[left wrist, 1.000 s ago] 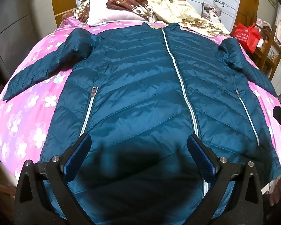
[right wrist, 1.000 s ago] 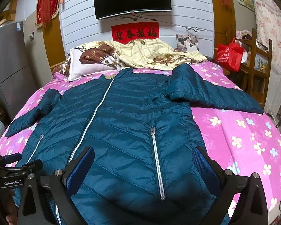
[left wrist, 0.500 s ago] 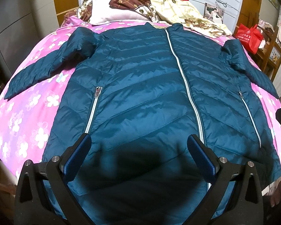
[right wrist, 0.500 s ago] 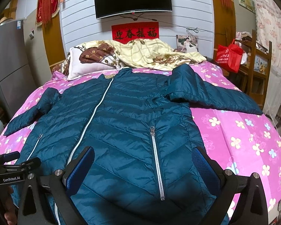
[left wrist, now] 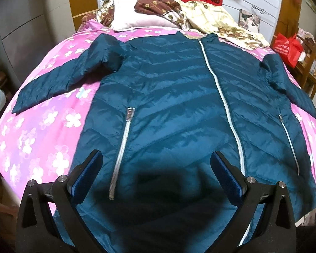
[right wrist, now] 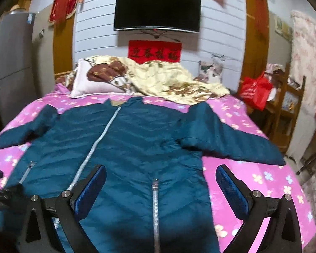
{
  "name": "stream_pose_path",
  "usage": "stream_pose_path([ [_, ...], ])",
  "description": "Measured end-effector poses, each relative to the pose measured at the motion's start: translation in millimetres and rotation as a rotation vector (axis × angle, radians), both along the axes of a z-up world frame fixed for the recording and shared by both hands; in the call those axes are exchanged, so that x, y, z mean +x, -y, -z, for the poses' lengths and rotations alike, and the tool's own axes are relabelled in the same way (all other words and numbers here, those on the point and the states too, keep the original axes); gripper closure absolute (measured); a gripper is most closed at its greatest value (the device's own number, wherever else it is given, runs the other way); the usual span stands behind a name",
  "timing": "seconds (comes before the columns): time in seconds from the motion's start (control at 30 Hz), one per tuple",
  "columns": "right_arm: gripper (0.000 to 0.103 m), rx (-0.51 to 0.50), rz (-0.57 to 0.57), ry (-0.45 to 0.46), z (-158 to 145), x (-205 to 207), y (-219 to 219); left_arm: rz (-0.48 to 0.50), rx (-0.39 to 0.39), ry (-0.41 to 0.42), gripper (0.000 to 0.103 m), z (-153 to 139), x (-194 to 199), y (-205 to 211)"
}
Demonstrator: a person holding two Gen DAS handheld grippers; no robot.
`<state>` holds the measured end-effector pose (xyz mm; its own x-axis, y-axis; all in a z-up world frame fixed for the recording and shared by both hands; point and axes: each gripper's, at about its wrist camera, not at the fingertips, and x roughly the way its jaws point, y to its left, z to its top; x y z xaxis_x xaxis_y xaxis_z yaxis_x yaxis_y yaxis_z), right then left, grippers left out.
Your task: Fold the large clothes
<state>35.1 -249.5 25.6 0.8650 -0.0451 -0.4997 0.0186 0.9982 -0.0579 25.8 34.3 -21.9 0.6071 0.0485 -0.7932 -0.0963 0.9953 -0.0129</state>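
A large teal quilted down jacket [left wrist: 168, 97] [right wrist: 141, 145] lies front up on the pink flowered bed [left wrist: 38, 130] [right wrist: 259, 181], zipped, collar toward the pillows, both sleeves spread out sideways. My left gripper [left wrist: 157, 174] hovers open over the hem, between the left pocket zipper [left wrist: 122, 151] and the centre zipper [left wrist: 225, 105]. My right gripper [right wrist: 161, 186] is open above the right pocket zipper [right wrist: 155, 206]; nothing sits between its blue pads. The left gripper's black body shows at the left edge of the right wrist view.
Pillows and a cream flowered quilt [right wrist: 158, 80] are heaped at the head of the bed. A red bag [right wrist: 256, 89] hangs on a wooden rack [right wrist: 288, 105] to the right. A television [right wrist: 157, 11] is mounted on the wall; grey cabinets [right wrist: 12, 52] stand left.
The left view has shifted left along the hem, bringing the left pocket zipper between the fingers. The right gripper has tilted up and pulled back, showing more wall. The jacket lies unmoved.
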Motion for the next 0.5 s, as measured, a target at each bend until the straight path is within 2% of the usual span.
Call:
stream_pose_path([
  [0.1, 0.000, 0.062, 0.008, -0.053, 8.7, 2.9, 6.8, -0.011, 0.001, -0.002, 0.000, 0.4, 4.6, -5.4],
  [0.27, 0.000, -0.016, 0.024, -0.009, 5.0, -3.6, -3.6, -0.024, -0.010, -0.006, 0.000, -1.0, 9.7, -13.7],
  [0.5, 0.000, -0.016, 0.005, -0.023, 7.5, -3.8, -10.5, -0.052, -0.010, -0.001, 0.000, -2.6, 16.4, -31.3],
])
